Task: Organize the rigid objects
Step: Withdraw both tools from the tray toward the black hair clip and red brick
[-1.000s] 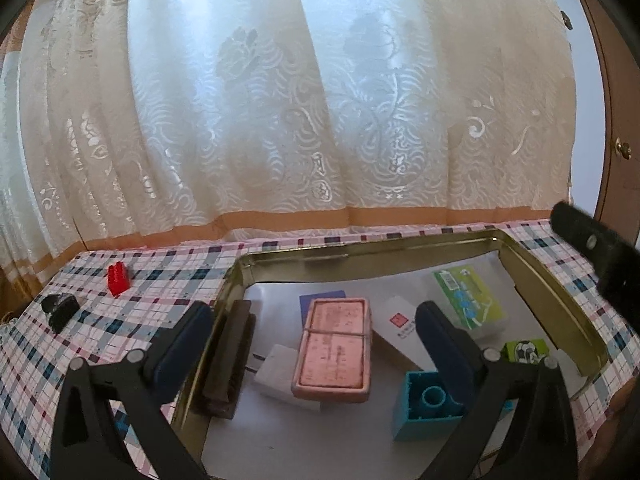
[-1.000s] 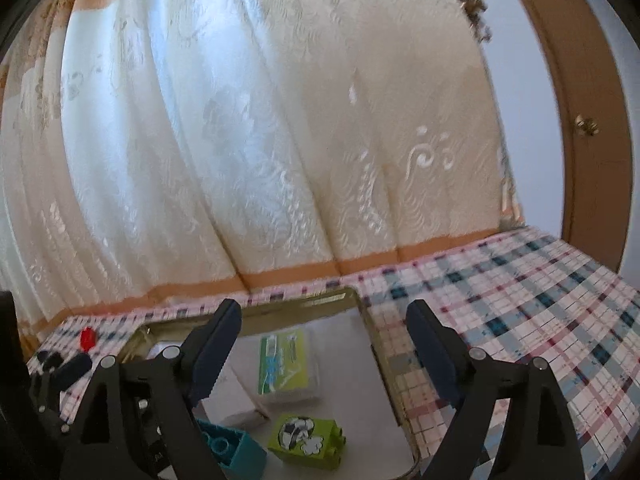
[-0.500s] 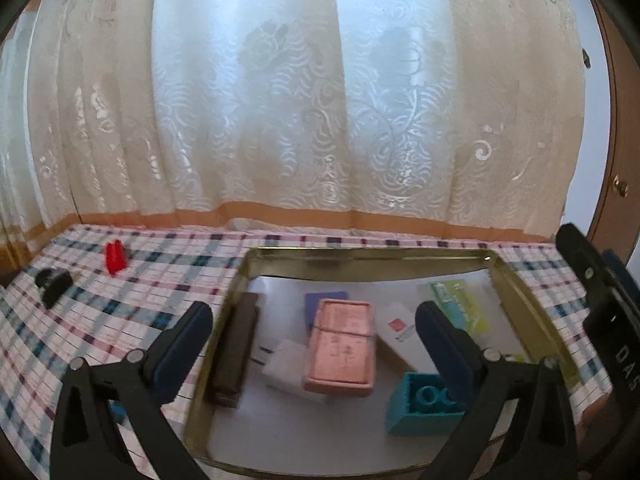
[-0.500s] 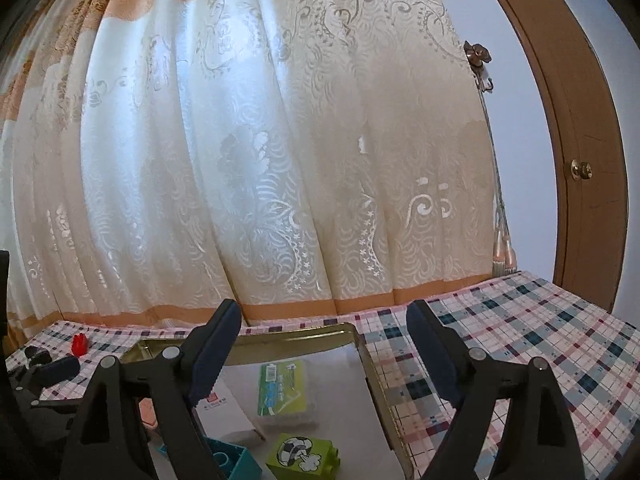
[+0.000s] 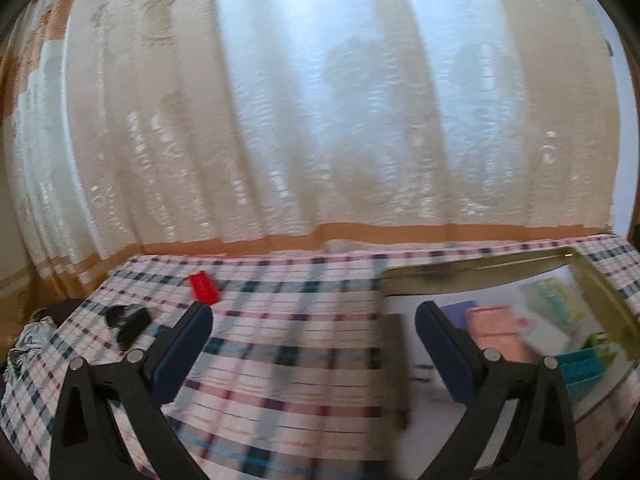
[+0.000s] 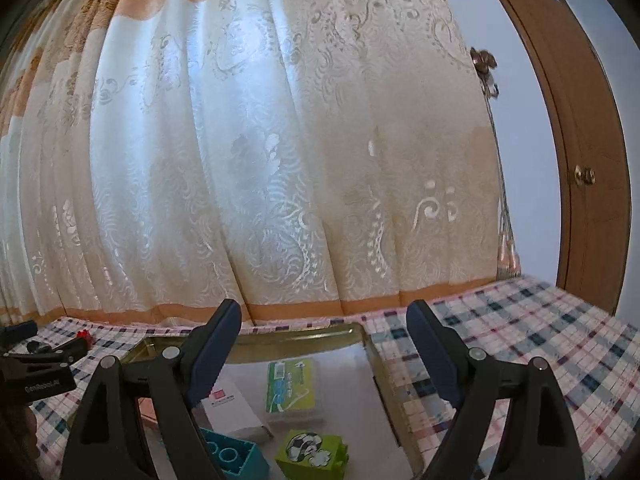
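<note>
A gold metal tray (image 5: 472,270) (image 6: 372,354) sits on the plaid tablecloth and holds a pink box (image 5: 498,330), a teal brick (image 5: 582,366) (image 6: 234,456), a green brick (image 6: 314,454), a green card pack (image 6: 290,384) and a white box (image 6: 230,400). A red brick (image 5: 204,288) (image 6: 83,335) and a black object (image 5: 128,324) lie on the cloth left of the tray. My left gripper (image 5: 312,330) is open and empty over the cloth left of the tray. My right gripper (image 6: 324,326) is open and empty above the tray.
A lace curtain (image 6: 260,160) hangs behind the table. A wooden door (image 6: 588,176) stands at the right. The left table edge (image 5: 36,364) drops off past the black object. A dark flat block (image 5: 396,360) lies along the tray's left side.
My left gripper has swung to the left, so the tray now sits at the right and the red brick is nearer the centre. My right gripper has stayed almost still.
</note>
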Demonstrator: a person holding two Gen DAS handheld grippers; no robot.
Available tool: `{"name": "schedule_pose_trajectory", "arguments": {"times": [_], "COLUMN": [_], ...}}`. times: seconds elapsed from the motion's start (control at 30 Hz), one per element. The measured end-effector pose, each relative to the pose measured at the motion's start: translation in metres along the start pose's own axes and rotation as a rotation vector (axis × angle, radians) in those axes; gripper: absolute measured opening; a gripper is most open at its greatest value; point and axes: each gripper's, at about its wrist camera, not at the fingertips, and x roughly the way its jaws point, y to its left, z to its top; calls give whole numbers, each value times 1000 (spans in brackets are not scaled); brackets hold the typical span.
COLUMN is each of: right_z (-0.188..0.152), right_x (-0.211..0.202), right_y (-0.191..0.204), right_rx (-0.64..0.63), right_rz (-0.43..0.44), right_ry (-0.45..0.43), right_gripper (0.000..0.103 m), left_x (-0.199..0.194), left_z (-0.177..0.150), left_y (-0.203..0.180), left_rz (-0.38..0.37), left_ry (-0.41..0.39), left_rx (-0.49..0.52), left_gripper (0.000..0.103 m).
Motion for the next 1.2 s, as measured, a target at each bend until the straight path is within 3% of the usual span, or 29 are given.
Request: {"name": "schedule_pose_trajectory", "arguments": {"times": [0.1,0.3,0.6,0.8,1.0,1.13,1.2], "right_z": [-4,-11,-24,-34,-41,-45,-46], "right_x": [6,4,8,13,25,35,39], "right_y": [8,52,145,213,267,296,304], "right_rx": [9,-74,-145,-154,-133,-149,-130], "right_rz": [-1,20,144,244,304,313,331], "right_ry": [53,61,83,102,122,145,158], "right_gripper": [86,86,86,86,86,86,86], "left_x": [8,20,31,46,65,85,97], "left_z": [-6,-15,-20,-28,-32,-32,-29], "left_y": [21,49,92,144,190,214,214], "left_rz": [40,85,174,232,297,301,316], "left_ry": [6,29,74,129,171,221,238], "left_rx": [-24,-50,-70,-140,-177,-228,-183], "left_gripper": [103,103,103,103,103,103,102]}}
